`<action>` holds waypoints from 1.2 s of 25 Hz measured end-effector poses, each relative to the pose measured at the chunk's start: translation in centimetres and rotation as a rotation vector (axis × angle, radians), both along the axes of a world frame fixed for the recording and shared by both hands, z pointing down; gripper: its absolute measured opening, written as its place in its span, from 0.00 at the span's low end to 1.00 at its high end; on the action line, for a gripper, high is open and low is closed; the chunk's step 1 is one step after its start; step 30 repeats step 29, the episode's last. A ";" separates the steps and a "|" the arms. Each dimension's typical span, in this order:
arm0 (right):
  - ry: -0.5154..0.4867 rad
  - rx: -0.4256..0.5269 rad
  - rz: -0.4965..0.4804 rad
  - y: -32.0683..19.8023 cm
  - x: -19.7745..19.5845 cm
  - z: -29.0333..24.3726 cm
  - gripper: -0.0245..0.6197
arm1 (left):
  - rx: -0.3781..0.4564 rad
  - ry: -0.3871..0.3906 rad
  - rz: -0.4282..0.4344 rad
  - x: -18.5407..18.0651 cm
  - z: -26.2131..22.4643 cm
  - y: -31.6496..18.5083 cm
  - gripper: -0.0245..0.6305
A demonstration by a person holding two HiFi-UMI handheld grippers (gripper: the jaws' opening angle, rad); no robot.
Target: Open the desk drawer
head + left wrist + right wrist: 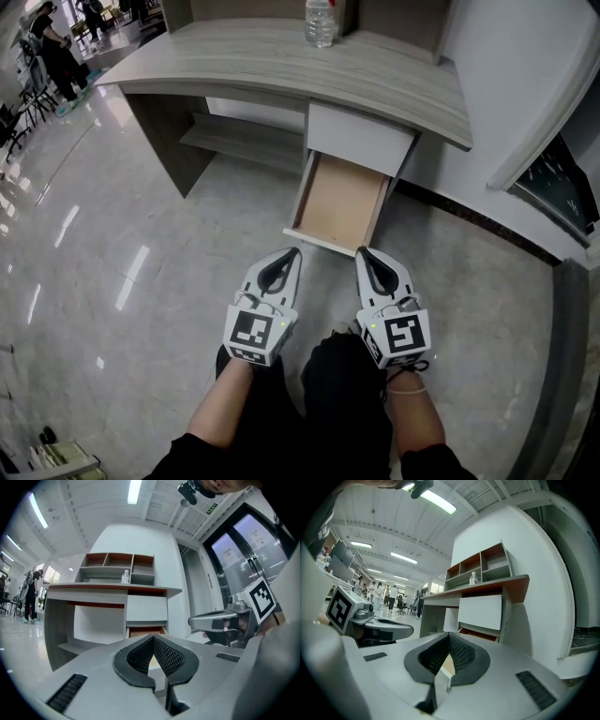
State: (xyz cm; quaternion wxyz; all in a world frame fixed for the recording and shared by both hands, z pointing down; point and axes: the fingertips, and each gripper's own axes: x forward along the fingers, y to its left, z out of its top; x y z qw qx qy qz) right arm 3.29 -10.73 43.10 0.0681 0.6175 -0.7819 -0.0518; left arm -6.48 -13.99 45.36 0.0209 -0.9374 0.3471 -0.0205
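**Drawer's looking open, both grippers empty: how I'd finish this off**

Both tools are sitting pinched together with nothing in them. The left gripper (293, 253) is showing its ribbed pads meeting at the tip in its own view, and the right gripper (362, 252) is doing the same. They're hovering side by side, pointing at the desk (281, 56) and just short of it, not touching anything.

The drawer (339, 202) is sticking out from under the desk's right-hand end, below a white upper drawer front (361, 139) that's sitting flush. It's pulled well out toward the grippers, with its bare wooden bottom showing and nothing inside. A water bottle (321, 21) is standing up on the desk top, toward the back.

So to me the opening part is looking pretty much done, and this is the backing-off bit. How I'd do it well:

- Keep both tips clear of the drawer's front edge, so nothing's nudging it back under the desk.
- If it needs more travel, open one gripper first, take the front lip near its middle, and pull straight away from the desk rather than sideways, so it isn't binding.
- Go gently, because a hard yank could rock that bottle.
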 end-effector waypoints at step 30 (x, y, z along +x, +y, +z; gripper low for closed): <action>0.053 0.030 -0.015 -1.1 -1.3 1.0 0.05 | -0.022 0.008 -0.014 0.3 1.2 0.2 0.04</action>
